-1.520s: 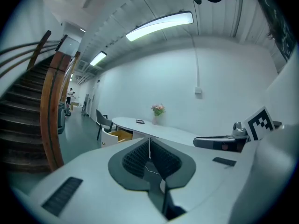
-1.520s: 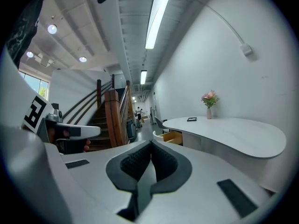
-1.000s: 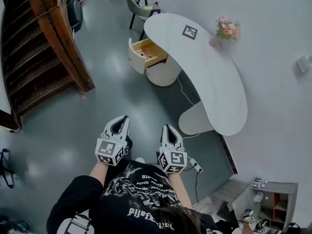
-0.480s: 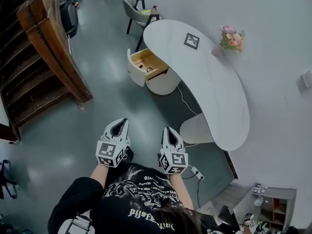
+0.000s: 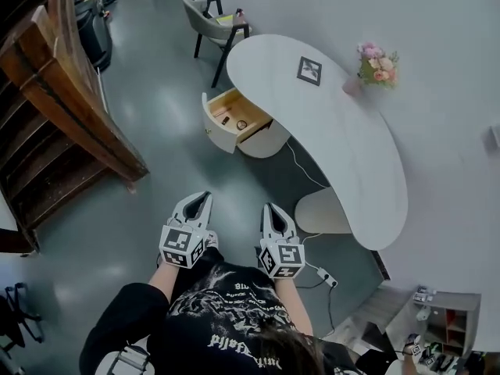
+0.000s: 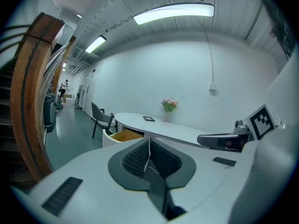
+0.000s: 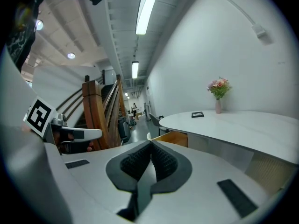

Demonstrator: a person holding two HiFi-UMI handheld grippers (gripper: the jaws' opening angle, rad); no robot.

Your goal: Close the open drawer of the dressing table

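Step (judged): approach | drawer (image 5: 233, 117) stands pulled out of dressing table (image 5: 344, 131), at 12 o'clock from both grippers, well apart, front facing 7 o'clock | left gripper (image 5: 197, 198) clenched, empty | right gripper (image 5: 271, 208) clenched, empty | why (judged): closed tips suit a flat push; no grasp needed.

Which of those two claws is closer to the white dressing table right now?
Right. The right claw is alongside the dressing table's near end, apart from its rounded base. The left claw is further out over the floor, on the right claw's far side.
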